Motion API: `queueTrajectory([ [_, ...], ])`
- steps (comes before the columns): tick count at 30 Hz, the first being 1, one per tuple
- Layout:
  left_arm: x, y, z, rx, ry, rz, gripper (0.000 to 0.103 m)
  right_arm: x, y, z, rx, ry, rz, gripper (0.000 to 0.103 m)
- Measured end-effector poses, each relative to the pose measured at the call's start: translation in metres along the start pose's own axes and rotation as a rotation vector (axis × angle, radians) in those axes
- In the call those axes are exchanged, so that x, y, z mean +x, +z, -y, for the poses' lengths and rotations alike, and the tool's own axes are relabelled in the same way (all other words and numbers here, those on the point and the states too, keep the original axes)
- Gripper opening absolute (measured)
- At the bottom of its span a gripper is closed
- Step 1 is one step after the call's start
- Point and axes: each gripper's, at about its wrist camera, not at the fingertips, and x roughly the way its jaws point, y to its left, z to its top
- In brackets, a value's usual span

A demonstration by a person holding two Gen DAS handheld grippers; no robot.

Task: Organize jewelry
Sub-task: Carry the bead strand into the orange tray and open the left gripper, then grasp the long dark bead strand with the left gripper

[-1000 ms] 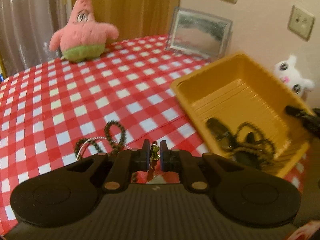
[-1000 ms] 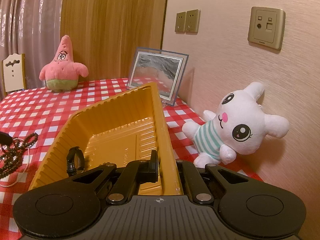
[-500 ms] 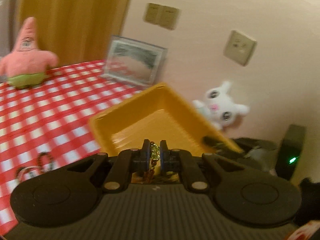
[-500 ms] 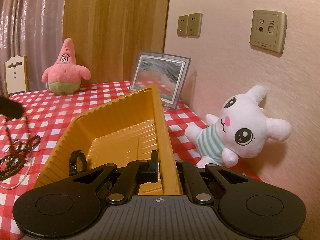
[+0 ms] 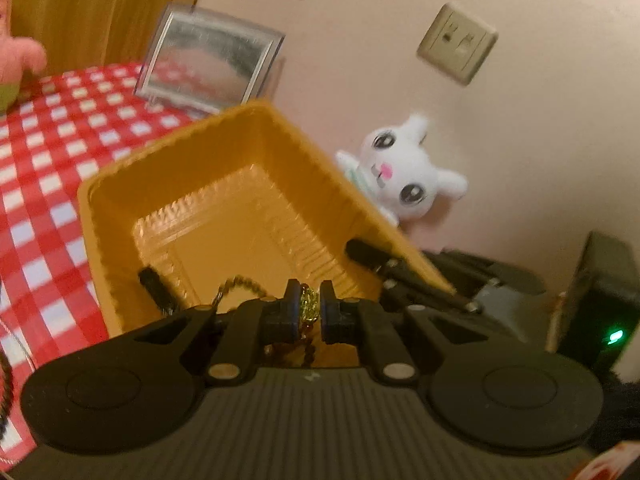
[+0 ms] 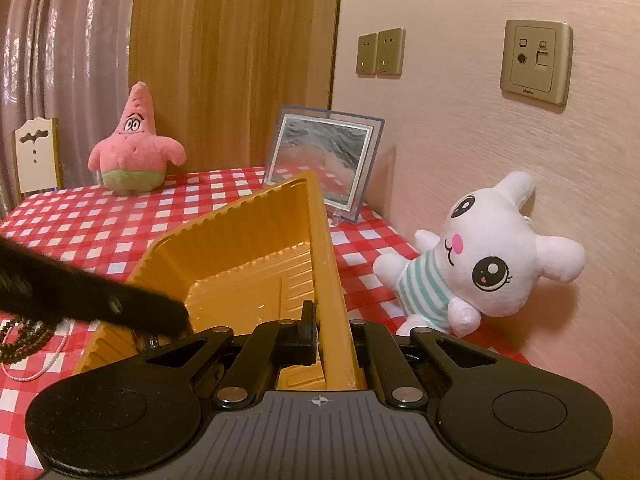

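My left gripper (image 5: 309, 307) is shut on a gold-beaded bracelet (image 5: 309, 305) with reddish beads hanging below it, held over the near end of the yellow tray (image 5: 224, 168). Dark jewelry pieces (image 5: 154, 289) and a bead chain (image 5: 240, 283) lie in the tray. My right gripper (image 6: 329, 330) is shut on the tray's right rim (image 6: 320, 240) and tilts the tray up. The left gripper's finger (image 6: 92, 300) reaches in over the tray's left side in the right wrist view. A dark bead necklace and a thin white chain (image 6: 28, 340) lie on the checked cloth left of the tray.
A pink starfish plush (image 6: 136, 148) sits at the table's far side. A framed picture (image 6: 324, 164) leans on the wall behind the tray. A white bunny plush (image 6: 480, 256) sits by the wall right of the tray. A dark device with a green light (image 5: 600, 312) stands at the right.
My left gripper has carried the bracelet from above the cloth rightward to over the tray. My right gripper has kept its hold on the tray rim.
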Motion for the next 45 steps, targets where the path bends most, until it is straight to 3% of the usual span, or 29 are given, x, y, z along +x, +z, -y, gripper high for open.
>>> queueTrajectory([
  [6,-0.007,-0.006,0.0,-0.034,0.001,-0.011,0.019,0.0,0.0,0.001,0.0,0.003,-0.008,0.004],
  [8,-0.018,-0.005,0.004,-0.015,-0.015,0.019,0.019,0.0,0.0,0.001,-0.002,0.004,-0.009,0.004],
  [12,-0.043,-0.006,0.011,0.034,0.022,0.076,0.019,0.0,0.0,0.001,0.003,0.002,-0.01,0.004],
  [15,-0.063,-0.017,0.007,0.058,0.093,0.096,0.019,0.0,0.0,0.001,0.002,0.001,-0.01,0.004],
  [19,-0.084,-0.038,-0.011,0.077,0.25,0.083,0.019,0.0,0.0,0.001,0.002,0.001,-0.01,0.004],
  [26,-0.118,-0.071,-0.074,-0.069,0.506,0.027,0.019,0.001,-0.001,0.002,0.0,-0.005,-0.013,0.004],
  [29,-0.128,-0.081,-0.095,-0.092,0.566,0.009,0.019,0.002,-0.002,0.002,-0.005,-0.009,-0.015,0.004],
  [35,-0.122,-0.087,-0.11,-0.073,0.607,-0.023,0.019,0.002,-0.001,0.001,-0.009,-0.011,-0.014,0.004],
  [45,-0.1,-0.08,-0.117,-0.031,0.594,-0.036,0.019,0.001,-0.001,0.001,-0.011,-0.02,-0.018,0.004],
])
